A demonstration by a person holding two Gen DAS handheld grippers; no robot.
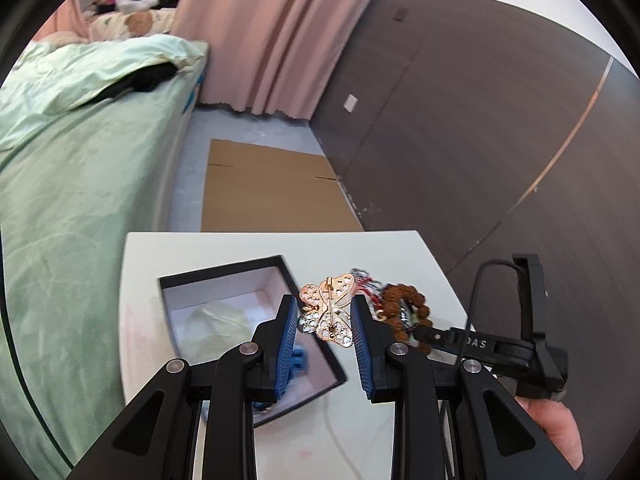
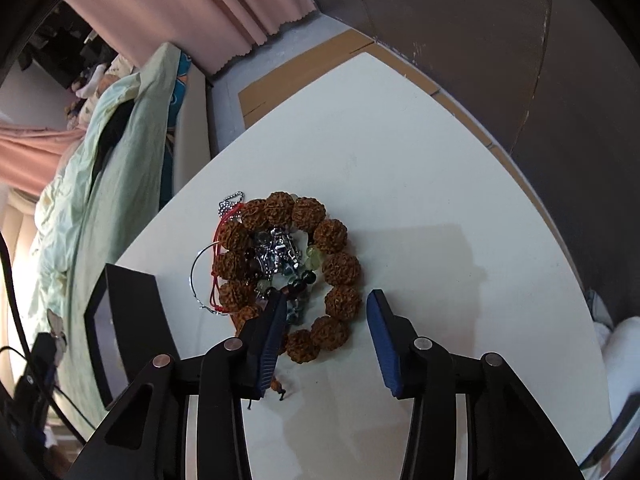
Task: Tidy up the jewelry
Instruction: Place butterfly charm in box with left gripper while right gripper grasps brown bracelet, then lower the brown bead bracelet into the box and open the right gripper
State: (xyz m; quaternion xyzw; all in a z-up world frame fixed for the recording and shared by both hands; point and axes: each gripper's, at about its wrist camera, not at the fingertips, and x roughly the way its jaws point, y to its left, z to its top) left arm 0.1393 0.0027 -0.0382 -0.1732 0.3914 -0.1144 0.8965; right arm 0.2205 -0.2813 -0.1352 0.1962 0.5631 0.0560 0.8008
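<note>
Your left gripper [image 1: 325, 314] pinches the butterfly brooch [image 1: 328, 310] just beside the open box [image 1: 224, 270]; carry it over and release inside, I judge. Your right gripper [image 2: 326, 306] (spread) straddles the bead bracelet [image 2: 338, 268] pile on the table [image 2: 440, 184].

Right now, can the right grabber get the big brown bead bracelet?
Probably yes. The right gripper is open, and the brown bead bracelet lies on the white table right at its fingertips. One finger already reaches over the tangled pile of chains inside the ring. Nothing covers the bracelet.
</note>
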